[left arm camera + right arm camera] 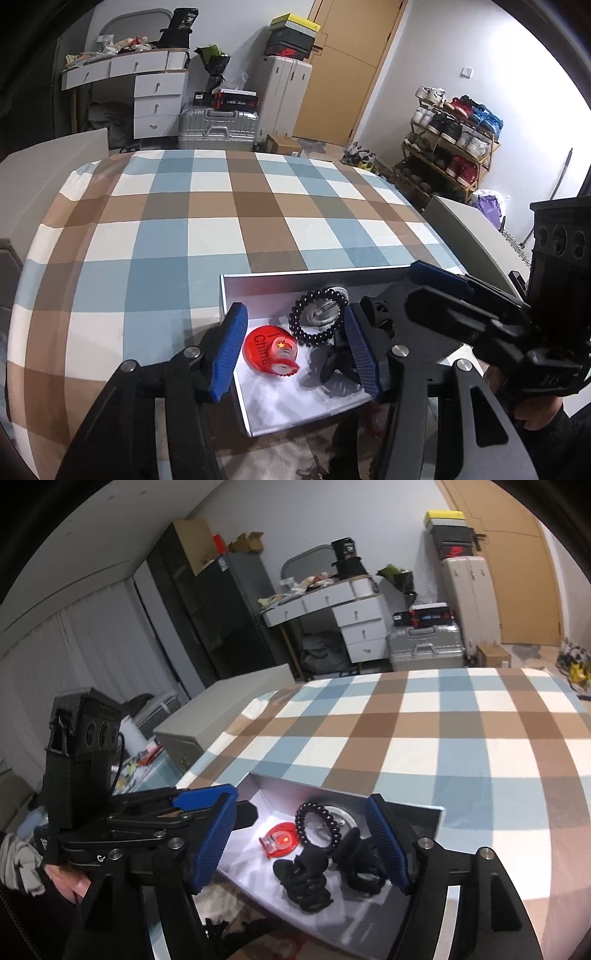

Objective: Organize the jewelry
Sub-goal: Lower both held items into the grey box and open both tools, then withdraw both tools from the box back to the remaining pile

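Blue-padded left tool [291, 350]: I hold it parted and empty over the box's [314, 275] near end. Right tool [301, 840]: likewise parted, gripping nothing, angled in beside it. Black hair ties [303, 882]: lying nearest on the white lining. Red "China" badge [267, 349]: flat beside them. Black bead bracelet [317, 317]: coiled over a silver disc [341, 818], everything gathered in one tray. Checked bed cover [221, 229]: beyond, bare.
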